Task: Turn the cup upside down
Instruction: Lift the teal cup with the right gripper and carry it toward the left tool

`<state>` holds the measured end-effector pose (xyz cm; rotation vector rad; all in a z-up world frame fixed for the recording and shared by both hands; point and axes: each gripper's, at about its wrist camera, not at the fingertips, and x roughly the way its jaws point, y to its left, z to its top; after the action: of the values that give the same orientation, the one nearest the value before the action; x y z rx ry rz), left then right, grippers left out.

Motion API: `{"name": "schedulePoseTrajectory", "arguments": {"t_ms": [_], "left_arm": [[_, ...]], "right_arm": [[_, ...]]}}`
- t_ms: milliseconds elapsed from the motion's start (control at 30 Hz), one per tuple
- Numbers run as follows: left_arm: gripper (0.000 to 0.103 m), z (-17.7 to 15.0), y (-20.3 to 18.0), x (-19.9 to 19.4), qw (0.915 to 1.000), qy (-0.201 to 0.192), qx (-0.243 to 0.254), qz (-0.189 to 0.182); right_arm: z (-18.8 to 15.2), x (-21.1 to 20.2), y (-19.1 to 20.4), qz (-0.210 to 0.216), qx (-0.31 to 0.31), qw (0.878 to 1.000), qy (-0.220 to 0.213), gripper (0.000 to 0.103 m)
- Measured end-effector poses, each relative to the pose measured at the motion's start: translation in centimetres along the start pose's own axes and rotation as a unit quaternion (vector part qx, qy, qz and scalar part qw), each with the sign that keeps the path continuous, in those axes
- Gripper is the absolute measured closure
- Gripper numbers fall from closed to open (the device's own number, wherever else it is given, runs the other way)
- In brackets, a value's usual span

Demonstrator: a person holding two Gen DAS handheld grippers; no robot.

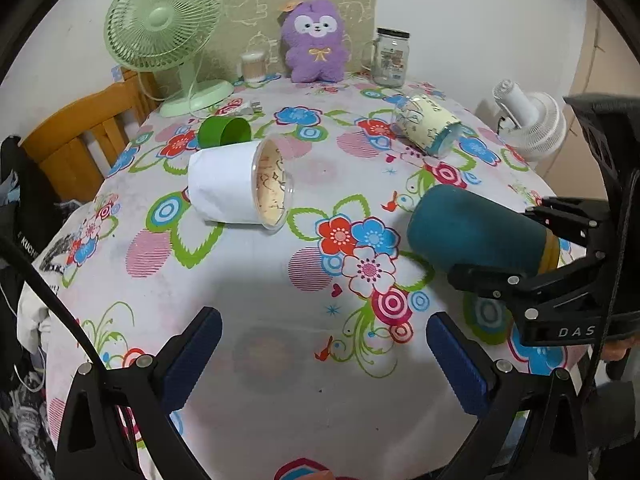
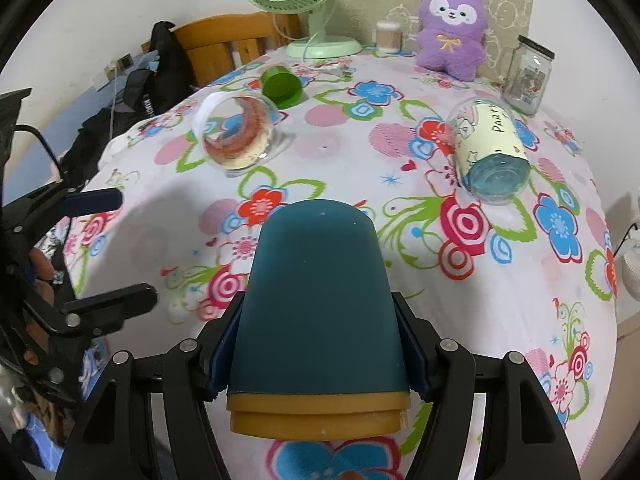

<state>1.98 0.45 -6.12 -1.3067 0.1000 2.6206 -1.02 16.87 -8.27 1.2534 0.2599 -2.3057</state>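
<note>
The right gripper (image 2: 320,344) is clamped on the teal cup (image 2: 318,296), its blue pads pressed against both sides of the wall just above the mustard-yellow rim band. The cup lies along the fingers, closed base pointing away from the camera and rim toward it, held over the near part of the floral-clothed bench (image 2: 500,312). The left gripper (image 1: 324,360) stands wide apart with nothing between its fingers, just left of the teal cup (image 1: 472,228) and nearer the bench's front edge.

Beyond the teal cup to the left, a clear cup with a white sleeve (image 1: 236,184) lies on its side; past that lies a small green cup (image 1: 224,131), also tipped over. Beyond the teal cup to the right, a clear cup with a cream label (image 1: 428,126) lies on its side. Farthest back stand a green fan (image 1: 164,20), a purple plush toy (image 1: 314,40) and a glass jar (image 1: 391,58).
</note>
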Motion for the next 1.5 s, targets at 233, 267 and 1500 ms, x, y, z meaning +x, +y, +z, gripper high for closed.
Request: {"name": "schedulePoseTrajectory", "arguments": {"t_ms": [233, 267, 1500], "left_arm": [[0.0, -0.4, 0.6, 0.8, 0.9993, 0.002, -0.037, -0.005], [0.0, -0.3, 0.6, 0.8, 0.9992, 0.002, -0.04, -0.004], [0.0, 5.6, -6.6, -1.7, 0.9969, 0.003, -0.067, -0.041]], "right_arm": [[-0.7, 1.0, -0.3, 0.002, -0.004, 1.0, 0.007, 0.033], [-0.8, 1.2, -0.3, 0.001, -0.002, 1.0, 0.012, 0.032], [-2.9, -8.5, -4.0, 0.01, 0.011, 1.0, -0.014, 0.013]]}}
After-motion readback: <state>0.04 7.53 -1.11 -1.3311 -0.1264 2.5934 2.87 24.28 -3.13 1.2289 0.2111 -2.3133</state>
